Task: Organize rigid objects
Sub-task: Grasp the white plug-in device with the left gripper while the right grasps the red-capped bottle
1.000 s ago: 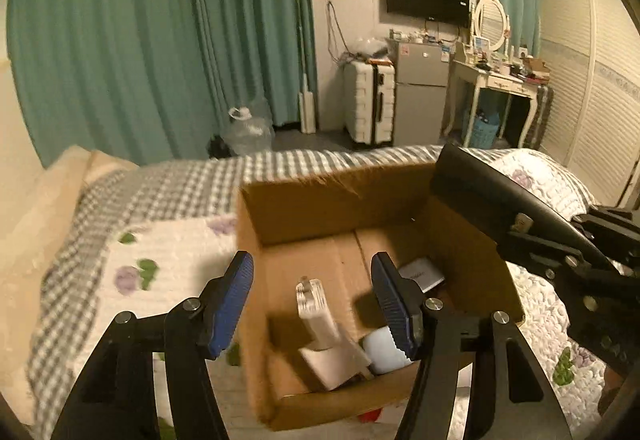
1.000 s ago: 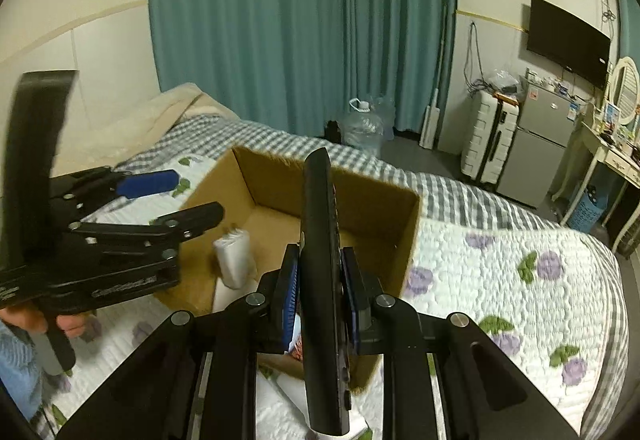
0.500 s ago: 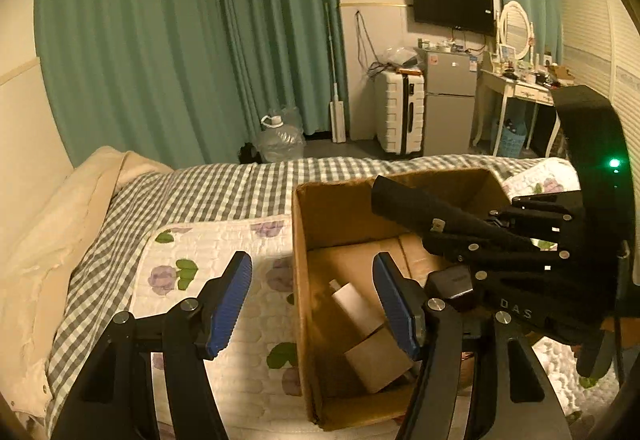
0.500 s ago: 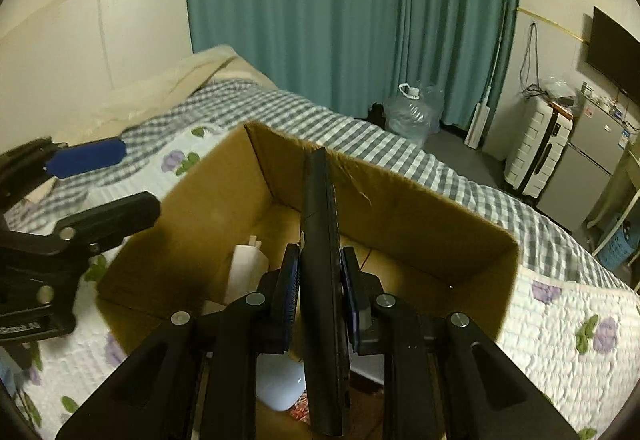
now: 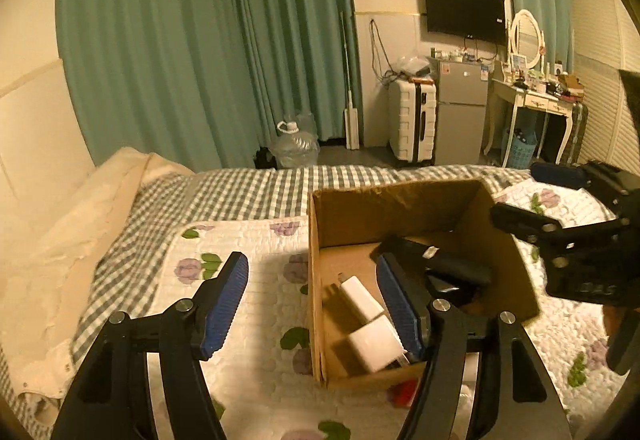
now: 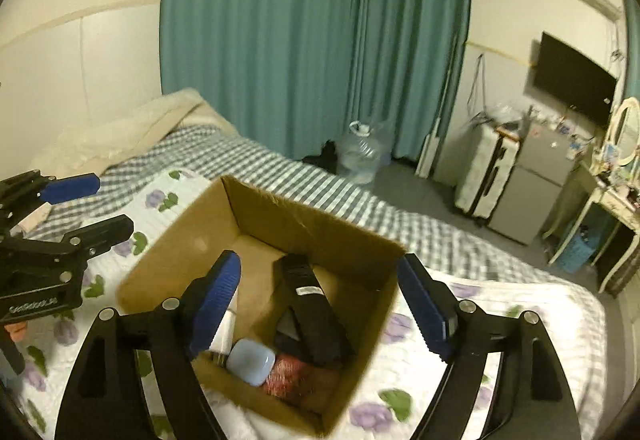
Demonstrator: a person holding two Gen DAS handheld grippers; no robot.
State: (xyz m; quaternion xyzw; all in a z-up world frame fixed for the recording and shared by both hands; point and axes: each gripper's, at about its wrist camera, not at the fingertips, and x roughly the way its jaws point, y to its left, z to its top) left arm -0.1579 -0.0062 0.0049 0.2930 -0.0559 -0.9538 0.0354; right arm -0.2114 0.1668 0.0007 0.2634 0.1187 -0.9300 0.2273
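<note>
An open cardboard box (image 6: 176,236) sits on the bed; it also shows in the left wrist view (image 5: 360,215). Inside lie a long black remote (image 6: 316,316), seen too in the left wrist view (image 5: 444,264), a pale blue case (image 6: 250,362), a red item (image 6: 284,376) and white chargers (image 5: 364,296). My right gripper (image 6: 320,308) is open and empty just above the box. My left gripper (image 5: 312,300) is open and empty at the box's left wall.
The bed has a floral quilt (image 5: 256,372) and a checked blanket (image 5: 248,195). A cream duvet (image 5: 64,224) lies at the left. A water jug (image 5: 296,147), suitcase (image 5: 412,123), fridge (image 5: 460,107) and dresser (image 5: 532,107) stand beyond the bed.
My right gripper has opened and let go of the black remote, which now lies in the box. The right gripper has drawn back and up. My left gripper has shifted left.
</note>
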